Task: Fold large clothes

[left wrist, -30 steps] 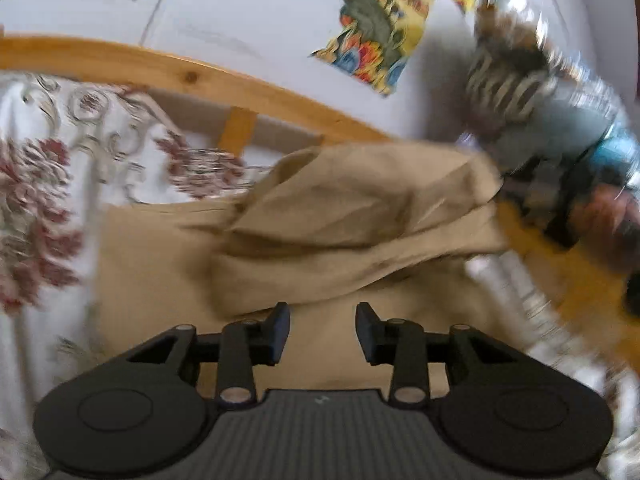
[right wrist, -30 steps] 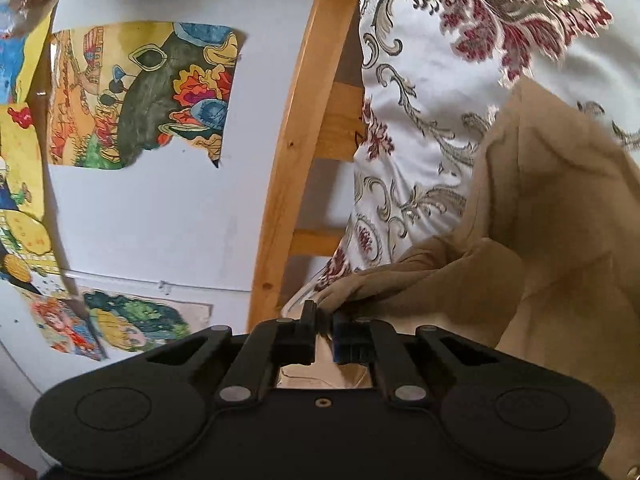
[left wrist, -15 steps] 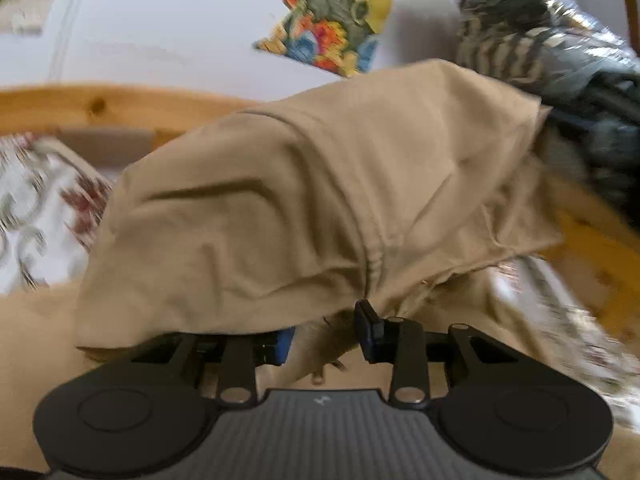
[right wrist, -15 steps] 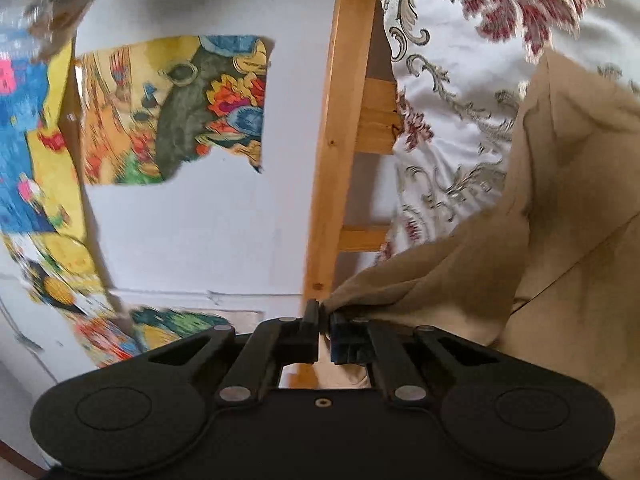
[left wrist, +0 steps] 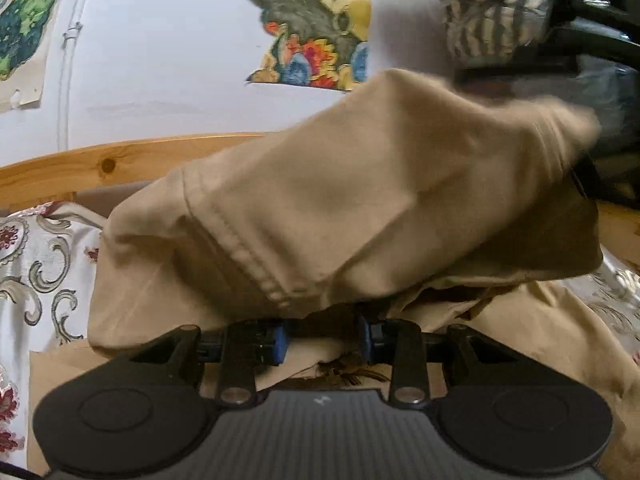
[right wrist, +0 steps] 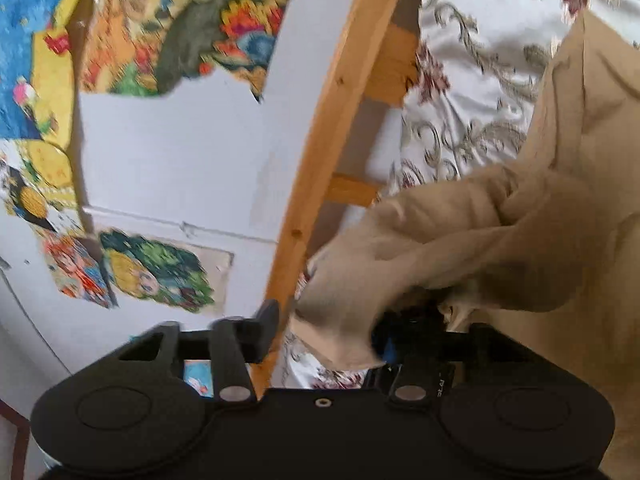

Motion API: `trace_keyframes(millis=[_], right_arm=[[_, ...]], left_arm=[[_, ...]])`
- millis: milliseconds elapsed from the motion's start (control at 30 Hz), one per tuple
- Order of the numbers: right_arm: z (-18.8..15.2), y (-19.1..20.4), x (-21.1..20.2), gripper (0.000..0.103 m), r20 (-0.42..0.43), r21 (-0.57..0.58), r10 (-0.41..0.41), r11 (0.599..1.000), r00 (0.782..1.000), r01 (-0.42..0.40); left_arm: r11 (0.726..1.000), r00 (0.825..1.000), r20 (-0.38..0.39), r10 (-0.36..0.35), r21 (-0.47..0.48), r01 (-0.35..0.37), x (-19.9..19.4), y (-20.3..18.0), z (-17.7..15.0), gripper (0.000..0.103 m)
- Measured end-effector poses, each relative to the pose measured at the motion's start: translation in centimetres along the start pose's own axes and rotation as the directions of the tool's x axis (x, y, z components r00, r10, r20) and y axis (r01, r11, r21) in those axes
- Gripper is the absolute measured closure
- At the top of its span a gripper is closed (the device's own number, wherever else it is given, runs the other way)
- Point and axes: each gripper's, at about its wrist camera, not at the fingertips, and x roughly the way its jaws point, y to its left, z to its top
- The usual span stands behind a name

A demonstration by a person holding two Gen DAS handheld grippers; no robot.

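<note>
Plain tan garment (left wrist: 360, 208), white bedspread (right wrist: 472, 92) with dark red flowers and grey scrolls, multicoloured posters (right wrist: 176, 28), black grippers

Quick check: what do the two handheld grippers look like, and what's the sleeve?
Both the left gripper and right gripper are matte black, with two round discs, silver pivot screws and blue pads on black fingers. The left's body is ribbed grey. A sleeve looks dark with pale stripes.
</note>
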Motion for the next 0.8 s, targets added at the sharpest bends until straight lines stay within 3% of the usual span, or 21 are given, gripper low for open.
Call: trace_keyframes(millis=[133, 300, 333, 400, 500, 567, 700, 767, 800], right_arm=[[0.4, 0.8, -0.3, 0.096, -0.029, 0.007, 0.051, 0.999, 0.998, -0.051], [0.2, -1.0, -1.6, 0.099, -0.162, 0.125, 0.148, 0.984, 0.976, -0.129], [-0.1, -1.6, -2.1, 0.099, -0.184, 0.132, 0.16, 0.982, 0.97, -0.137], [-0.3, -2.8, -3.3, 0.101, -0.209, 0.125, 0.156, 0.983, 0.965, -0.132], [0.2, -4.1, -4.7, 0.101, -0.188, 0.096, 0.144, 0.987, 0.972, -0.128], [0.3, -4.6, -5.2, 0.101, -0.202, 0.073, 0.136, 0.99, 0.97, -0.124], [-0.1, -5.4, -5.9, 0.101, -0.224, 0.041, 0.109, 0.994, 0.968, -0.102], [-0.1, -5.6, -6.2, 0.101, -0.226, 0.026, 0.095, 0.995, 0.969, -0.092], [-0.1, -5.6, -6.2, 0.101, -0.227, 0.019, 0.093, 0.996, 0.969, -0.091]], left_arm=[[0.993, 0.998, 0.029, -0.054, 0.105, 0.051, -0.9, -1.2, -0.6, 0.072], [0.978, 0.998, 0.043, 0.042, 0.201, -0.05, 0.9, -2.0, -0.5, 0.074], [0.975, 0.998, 0.051, 0.033, 0.218, -0.044, 0.8, -2.0, -0.7, 0.074], [0.977, 0.999, 0.036, -0.029, 0.213, 0.02, -0.2, -1.7, -1.2, 0.073], [0.967, 0.987, -0.016, -0.16, 0.196, 0.16, -3.2, -0.8, -2.8, 0.062], [0.966, 0.975, -0.071, -0.212, 0.135, 0.22, -5.3, 0.3, -4.2, 0.062], [0.952, 0.944, -0.143, -0.298, -0.123, 0.282, -8.3, 3.9, -6.1, 0.051], [0.914, 0.932, -0.133, -0.337, -0.282, 0.291, -9.1, 5.8, -6.2, 0.042], [0.88, 0.921, -0.12, -0.372, -0.363, 0.308, -9.1, 6.8, -6.2, 0.038]])
